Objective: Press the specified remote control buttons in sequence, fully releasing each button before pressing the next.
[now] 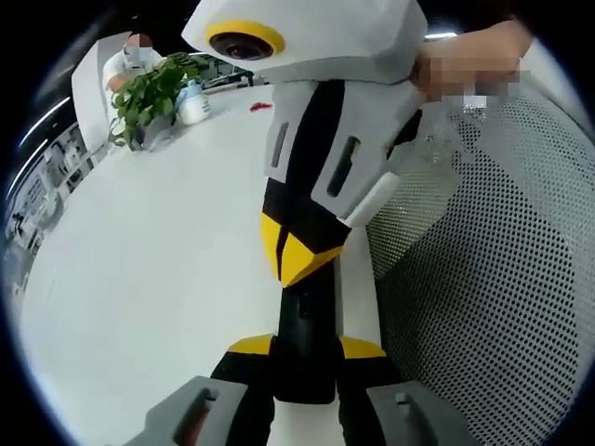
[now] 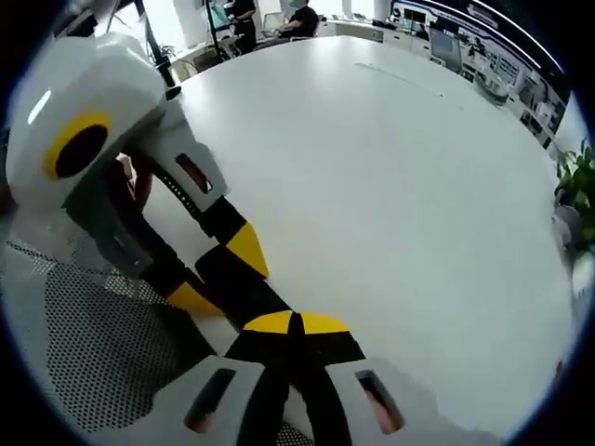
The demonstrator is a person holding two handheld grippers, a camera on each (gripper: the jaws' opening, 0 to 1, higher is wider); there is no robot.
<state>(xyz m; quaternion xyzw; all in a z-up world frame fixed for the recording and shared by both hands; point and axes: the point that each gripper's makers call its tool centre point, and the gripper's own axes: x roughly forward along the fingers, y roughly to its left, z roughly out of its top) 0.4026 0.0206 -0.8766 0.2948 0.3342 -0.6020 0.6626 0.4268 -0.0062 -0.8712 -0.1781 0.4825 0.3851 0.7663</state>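
Observation:
A slim black remote control (image 1: 304, 321) is held over the white table (image 1: 158, 279). My left gripper (image 1: 307, 347) is shut on it, its yellow-tipped jaws clamping the remote's two long sides. My right gripper (image 1: 290, 253) comes down from above with its jaws shut together, and their yellow tips rest on the remote's upper face. In the right gripper view my right gripper (image 2: 296, 322) is shut with its tips on the remote (image 2: 251, 293), and the left gripper (image 2: 218, 274) reaches in from the left and holds the remote. The buttons are hidden.
A black-dotted mesh chair back (image 1: 483, 279) stands close beside both grippers, also the mesh chair (image 2: 84, 344). A potted plant (image 1: 149, 98) and a bottle (image 1: 192, 104) sit at the table's far end. A person (image 1: 138, 58) sits there. A hand (image 1: 474, 56) holds the right gripper.

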